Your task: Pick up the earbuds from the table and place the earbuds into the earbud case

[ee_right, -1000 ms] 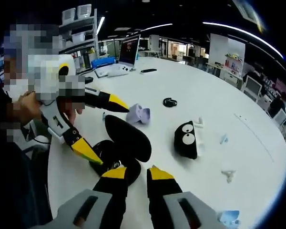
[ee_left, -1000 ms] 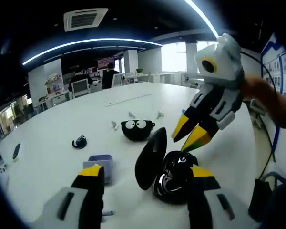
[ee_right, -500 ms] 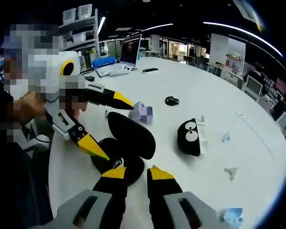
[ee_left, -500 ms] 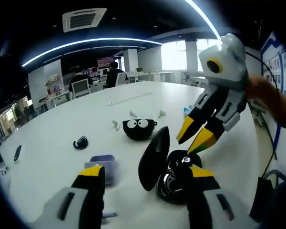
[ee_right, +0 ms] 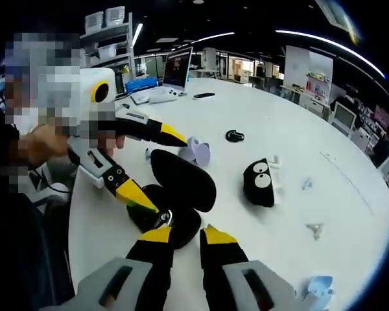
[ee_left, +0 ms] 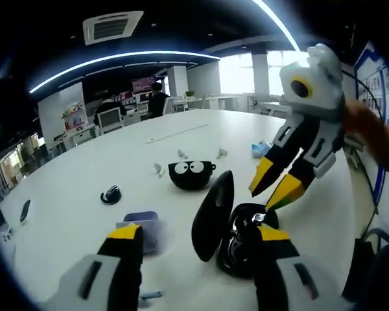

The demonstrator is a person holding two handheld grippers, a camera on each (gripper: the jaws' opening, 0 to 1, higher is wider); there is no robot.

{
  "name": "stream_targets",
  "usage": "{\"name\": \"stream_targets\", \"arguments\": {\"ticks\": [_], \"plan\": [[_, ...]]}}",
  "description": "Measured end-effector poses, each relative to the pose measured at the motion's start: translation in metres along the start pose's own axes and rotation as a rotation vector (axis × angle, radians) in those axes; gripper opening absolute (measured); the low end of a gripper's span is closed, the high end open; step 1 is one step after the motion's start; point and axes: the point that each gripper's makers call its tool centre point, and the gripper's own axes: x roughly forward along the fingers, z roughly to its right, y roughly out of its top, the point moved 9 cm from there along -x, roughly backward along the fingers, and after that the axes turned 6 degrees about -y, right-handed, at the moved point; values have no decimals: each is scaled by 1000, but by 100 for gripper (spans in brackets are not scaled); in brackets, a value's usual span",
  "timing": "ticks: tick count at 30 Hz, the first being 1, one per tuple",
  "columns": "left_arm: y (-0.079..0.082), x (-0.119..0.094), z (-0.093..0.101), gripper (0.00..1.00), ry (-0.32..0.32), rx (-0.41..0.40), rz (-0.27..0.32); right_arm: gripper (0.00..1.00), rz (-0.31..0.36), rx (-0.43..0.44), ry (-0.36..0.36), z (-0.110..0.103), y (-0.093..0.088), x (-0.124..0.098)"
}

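No text, label, brand or number can be read in either view. The wall posters (ee_left: 382,97) at the edge of the left gripper view and the laptop screen (ee_right: 177,67) in the right gripper view carry marks too small and blurred to make out.

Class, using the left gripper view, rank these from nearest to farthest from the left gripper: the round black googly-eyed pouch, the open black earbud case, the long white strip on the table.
1. Open black earbud case, by its right jaw.
2. Googly-eyed pouch, mid-table.
3. White strip, far side.
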Motion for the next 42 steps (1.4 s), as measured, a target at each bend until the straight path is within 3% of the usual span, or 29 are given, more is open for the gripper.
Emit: {"name": "stream_targets", "arguments": {"ticks": [42], "plan": [[6,3,-6,70,21,23,1,15,13,7,11,-12,-3,-2]]}}
